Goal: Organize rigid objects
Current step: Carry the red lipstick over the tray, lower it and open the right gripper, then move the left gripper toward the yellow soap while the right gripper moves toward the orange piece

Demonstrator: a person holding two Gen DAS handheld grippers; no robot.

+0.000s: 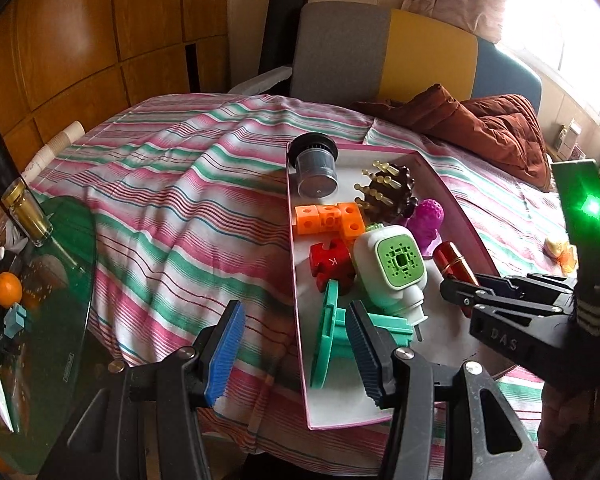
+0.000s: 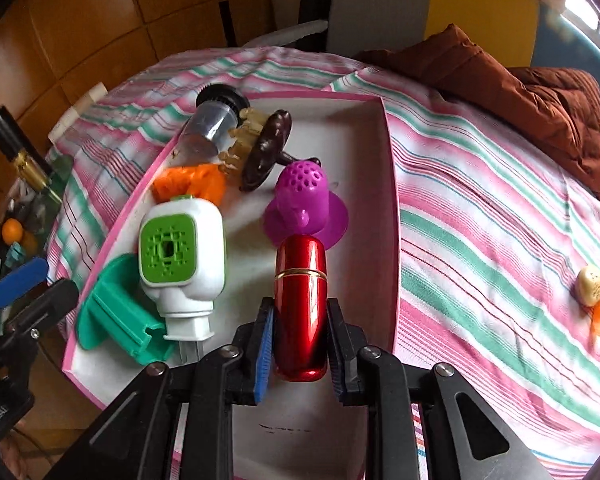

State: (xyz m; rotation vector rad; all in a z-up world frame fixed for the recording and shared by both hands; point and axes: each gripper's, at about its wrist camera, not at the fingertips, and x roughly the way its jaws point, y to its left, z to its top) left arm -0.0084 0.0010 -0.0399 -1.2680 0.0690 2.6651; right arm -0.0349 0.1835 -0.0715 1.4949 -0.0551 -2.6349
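Observation:
A pink-rimmed white tray (image 1: pixel 293 240) (image 2: pixel 392 200) lies on the striped cloth. In it are a grey jar (image 1: pixel 314 168), a brown brush (image 1: pixel 392 188), orange cubes (image 1: pixel 328 218), a red puzzle block (image 1: pixel 330 262), a purple silicone piece (image 2: pixel 300 196), a white-and-green plug-in device (image 2: pixel 180 252) and a teal plastic part (image 2: pixel 116 312). My right gripper (image 2: pixel 300 344) (image 1: pixel 460 288) is shut on a shiny red tube (image 2: pixel 300 304) (image 1: pixel 456 258), held over the tray beside the purple piece. My left gripper (image 1: pixel 296 356) is open, with its jaws on either side of the tray's left wall near the teal part.
A small cream-and-orange object (image 2: pixel 592 292) (image 1: pixel 560 248) lies on the cloth right of the tray. A brown jacket (image 1: pixel 492 128) is heaped at the back right, before a chair (image 1: pixel 380 48). At the left, a green glass surface (image 1: pixel 60 280) holds a bottle (image 1: pixel 20 204) and an orange (image 1: pixel 8 288).

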